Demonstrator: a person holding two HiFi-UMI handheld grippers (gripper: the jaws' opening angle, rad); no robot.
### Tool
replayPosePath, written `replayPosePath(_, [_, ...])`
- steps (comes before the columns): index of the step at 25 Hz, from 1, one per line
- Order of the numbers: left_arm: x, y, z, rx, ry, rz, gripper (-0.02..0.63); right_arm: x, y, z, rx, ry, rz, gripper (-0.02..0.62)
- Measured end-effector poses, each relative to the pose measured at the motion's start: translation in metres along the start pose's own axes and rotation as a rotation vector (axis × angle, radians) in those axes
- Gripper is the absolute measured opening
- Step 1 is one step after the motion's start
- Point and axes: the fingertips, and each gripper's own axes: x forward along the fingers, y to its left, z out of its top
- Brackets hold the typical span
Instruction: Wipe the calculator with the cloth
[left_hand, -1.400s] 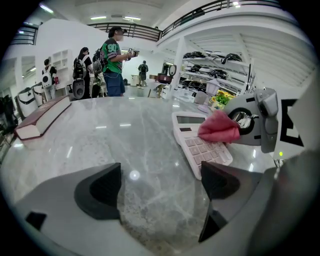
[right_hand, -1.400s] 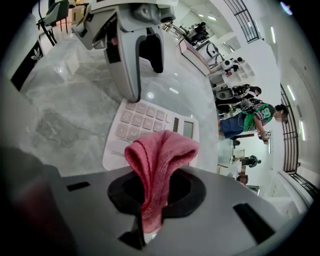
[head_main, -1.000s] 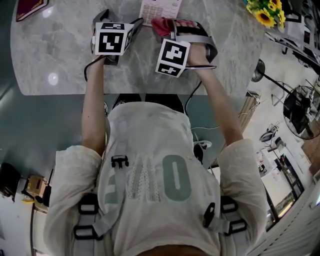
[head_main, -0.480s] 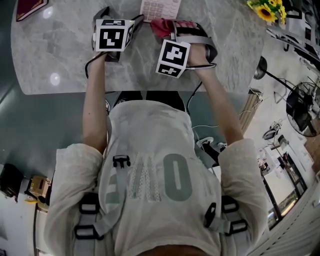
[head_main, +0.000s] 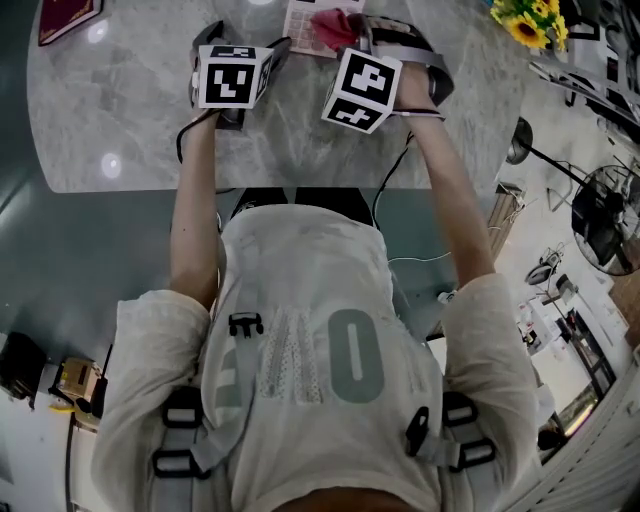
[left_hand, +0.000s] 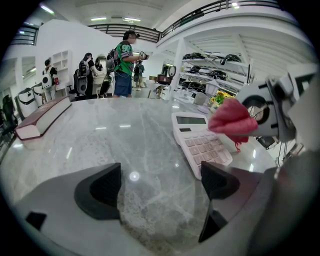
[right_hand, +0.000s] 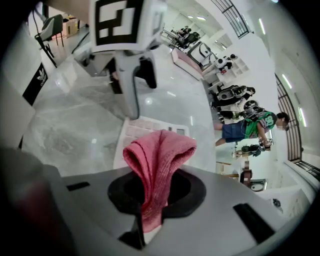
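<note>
Holding the red cloth (right_hand: 157, 155) clenched in its jaws, the right gripper (right_hand: 150, 200) hangs over the pink calculator (left_hand: 200, 142) on the marble table (left_hand: 115, 135). Left gripper (left_hand: 160, 185) gapes empty just beside it. Risk: the unbraced calculator skids on slick marble under wiping pressure, or the cloth slips from its thin pinch.

"What colour was the cloth (right_hand: 159, 155)?"

"Pinkish red, finely ribbed. The calculator (left_hand: 202, 145) was pale pink, with lighter keys and a greyish screen."

"And the table (head_main: 120, 100)?"

"Grey marble with pale veins."

"The tools?"

"The left gripper (left_hand: 159, 187) and right gripper (right_hand: 150, 207) were grey with black pads (left_hand: 100, 190). Their cubes (head_main: 232, 78) bore black-and-white square markers."

"Anything else?"

"A dark red book (left_hand: 37, 120) and yellow flowers (head_main: 530, 25)."
</note>
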Motion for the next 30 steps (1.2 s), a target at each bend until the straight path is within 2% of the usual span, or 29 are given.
replayPosePath(4, [-0.003, 0.0, 0.001, 0.001, -0.001, -0.001, 0.495, -0.004, -0.057, 0.003, 0.019, 0.006, -0.082, 0.052])
replayPosePath(9, [-0.004, 0.0, 0.001, -0.001, 0.0, -0.001, 0.495, 0.002, -0.087, 0.013, 0.006, 0.007, -0.106, 0.052])
replayPosePath(20, [-0.002, 0.002, 0.001, 0.0, -0.016, -0.007, 0.495, 0.04, -0.071, 0.032, -0.034, 0.047, -0.052, 0.052])
replayPosePath(30, [-0.002, 0.003, 0.0, 0.003, -0.02, -0.006, 0.495, 0.043, -0.066, 0.034, -0.026, 0.061, -0.06, 0.052])
